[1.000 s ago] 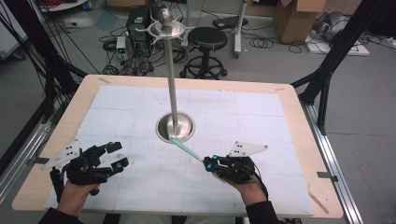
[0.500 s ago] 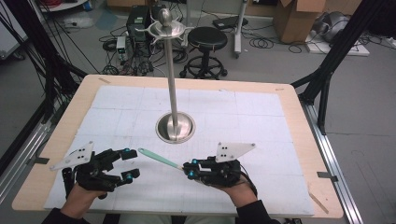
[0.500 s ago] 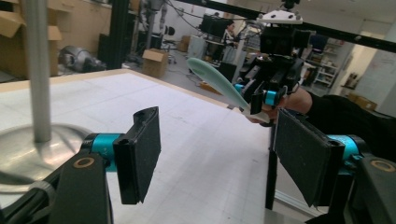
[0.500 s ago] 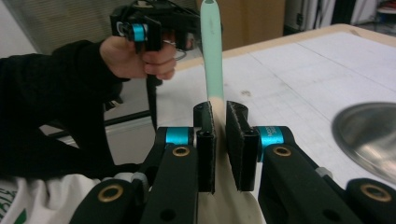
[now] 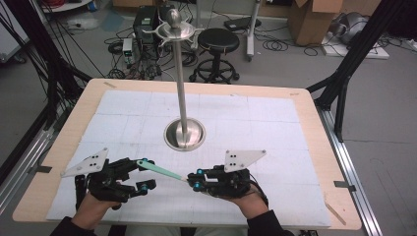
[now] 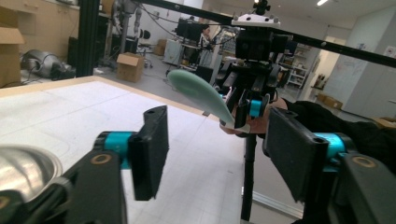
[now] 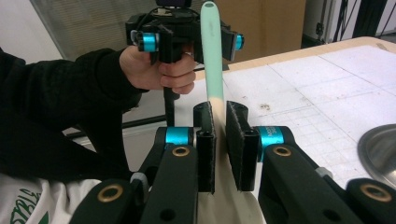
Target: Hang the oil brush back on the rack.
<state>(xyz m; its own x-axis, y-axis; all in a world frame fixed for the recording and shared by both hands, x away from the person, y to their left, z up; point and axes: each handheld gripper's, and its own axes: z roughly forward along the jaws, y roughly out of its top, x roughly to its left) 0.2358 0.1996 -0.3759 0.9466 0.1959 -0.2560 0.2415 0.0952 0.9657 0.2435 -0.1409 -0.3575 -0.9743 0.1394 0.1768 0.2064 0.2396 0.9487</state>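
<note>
A mint-green spatula (image 5: pixel 162 170) hangs level over the white mat between my two grippers. My right gripper (image 5: pixel 193 179) is shut on its narrow handle end, and in the right gripper view the pads (image 7: pixel 205 140) press on the spatula (image 7: pixel 211 56). My left gripper (image 5: pixel 146 173) faces it from the left. Its jaws have just been closing, with the spatula's broad end between them, and its pads (image 6: pixel 149 149) still stand apart from the blade (image 6: pixel 201 95). Each hand-held gripper is gripped from below by a hand in a dark sleeve.
A steel stand has a round base (image 5: pixel 184 135) in the middle of the mat and a tall pole with a top disc (image 5: pixel 175 30). The wooden table's rim (image 5: pixel 319 147) frames the white gridded mat (image 5: pixel 265 128). Beyond the table are a stool (image 5: pixel 218 42) and boxes.
My right gripper carried the spatula leftward, away from the stand's base. The left gripper moved right to meet it, and its jaws narrowed around the broad end.
</note>
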